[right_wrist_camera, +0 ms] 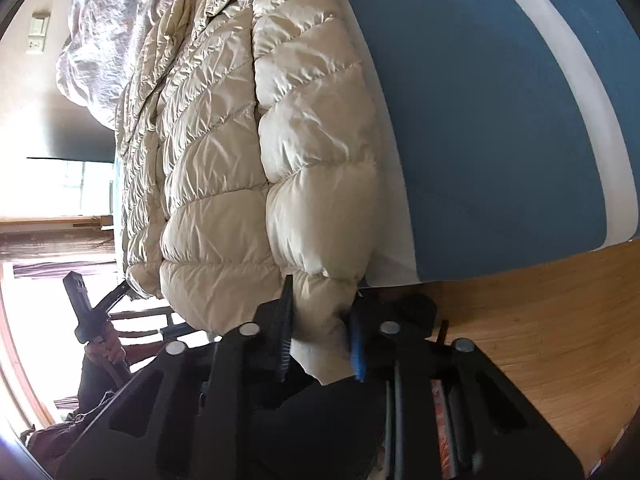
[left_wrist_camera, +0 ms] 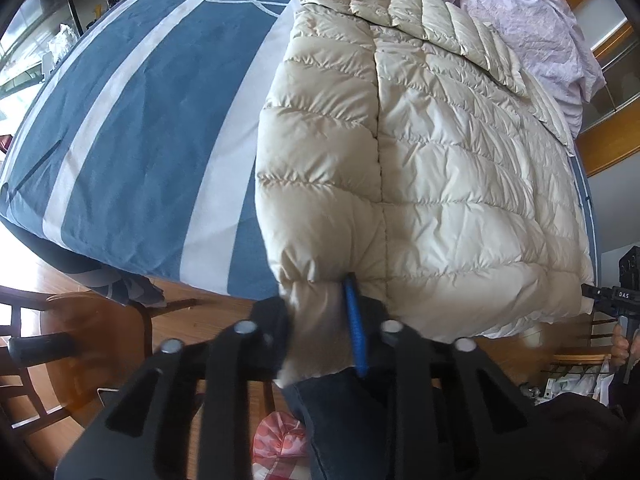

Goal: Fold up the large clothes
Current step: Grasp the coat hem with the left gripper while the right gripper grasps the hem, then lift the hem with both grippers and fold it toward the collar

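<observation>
A cream quilted puffer jacket [left_wrist_camera: 420, 152] lies on the bed, its hem at the near edge. My left gripper [left_wrist_camera: 320, 320] is shut on the jacket's hem corner, cream fabric bunched between the black finger and the blue pad [left_wrist_camera: 356, 332]. In the right wrist view the same jacket [right_wrist_camera: 248, 152] hangs over the bed edge, and my right gripper [right_wrist_camera: 320, 328] is shut on its other hem corner, fabric pinched between its pads. Each gripper also shows in the other view: the right one [left_wrist_camera: 612, 296] and the left one [right_wrist_camera: 86, 312].
The bed has a blue cover with white stripes [left_wrist_camera: 140, 120] [right_wrist_camera: 480, 120]. A crumpled lilac sheet [left_wrist_camera: 540, 28] lies past the jacket. A wooden chair [left_wrist_camera: 48, 340] stands at the left on the wooden floor [right_wrist_camera: 540, 320]. A pink bag [left_wrist_camera: 280, 444] lies below.
</observation>
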Demonstrator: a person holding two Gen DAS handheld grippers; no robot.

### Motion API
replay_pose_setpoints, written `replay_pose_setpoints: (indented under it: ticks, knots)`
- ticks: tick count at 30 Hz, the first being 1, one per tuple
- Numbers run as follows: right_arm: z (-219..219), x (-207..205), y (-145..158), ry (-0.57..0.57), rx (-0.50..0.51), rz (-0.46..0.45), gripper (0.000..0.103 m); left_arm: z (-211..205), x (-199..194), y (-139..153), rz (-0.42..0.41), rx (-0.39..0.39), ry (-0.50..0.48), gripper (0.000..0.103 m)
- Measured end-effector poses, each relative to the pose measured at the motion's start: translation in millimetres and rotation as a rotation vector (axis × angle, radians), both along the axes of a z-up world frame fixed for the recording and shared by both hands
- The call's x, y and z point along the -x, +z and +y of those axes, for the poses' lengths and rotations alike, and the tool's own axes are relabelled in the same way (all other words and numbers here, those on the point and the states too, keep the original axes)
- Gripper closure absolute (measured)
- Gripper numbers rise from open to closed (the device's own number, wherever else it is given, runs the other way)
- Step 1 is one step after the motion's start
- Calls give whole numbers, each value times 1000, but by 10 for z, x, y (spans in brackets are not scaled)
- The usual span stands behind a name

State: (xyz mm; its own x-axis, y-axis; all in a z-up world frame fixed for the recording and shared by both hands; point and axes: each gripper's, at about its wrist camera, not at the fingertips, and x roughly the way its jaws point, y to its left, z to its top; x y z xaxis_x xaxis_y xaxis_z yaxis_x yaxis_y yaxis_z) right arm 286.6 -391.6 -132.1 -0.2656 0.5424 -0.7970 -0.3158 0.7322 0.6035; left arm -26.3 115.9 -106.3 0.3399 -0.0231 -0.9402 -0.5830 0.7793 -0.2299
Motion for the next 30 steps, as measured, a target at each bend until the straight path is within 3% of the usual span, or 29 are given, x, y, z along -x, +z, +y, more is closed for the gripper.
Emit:
replay_pose_setpoints:
  ticks: [3, 6, 16, 30]
  knots:
    - [20, -5, 56, -2, -16, -19, 91, -15, -12, 44, -6, -23, -1, 95]
    - [64, -30, 144, -5, -18, -54, 93, -12, -28, 121, -19, -45, -1, 98]
    - [190, -236, 496, -23, -25, -208, 95, 167, -180, 479, -83, -126, 33, 99]
    - [609, -654, 913, -13, -7, -382, 95, 509, -802, 957, -171, -217, 43, 99]
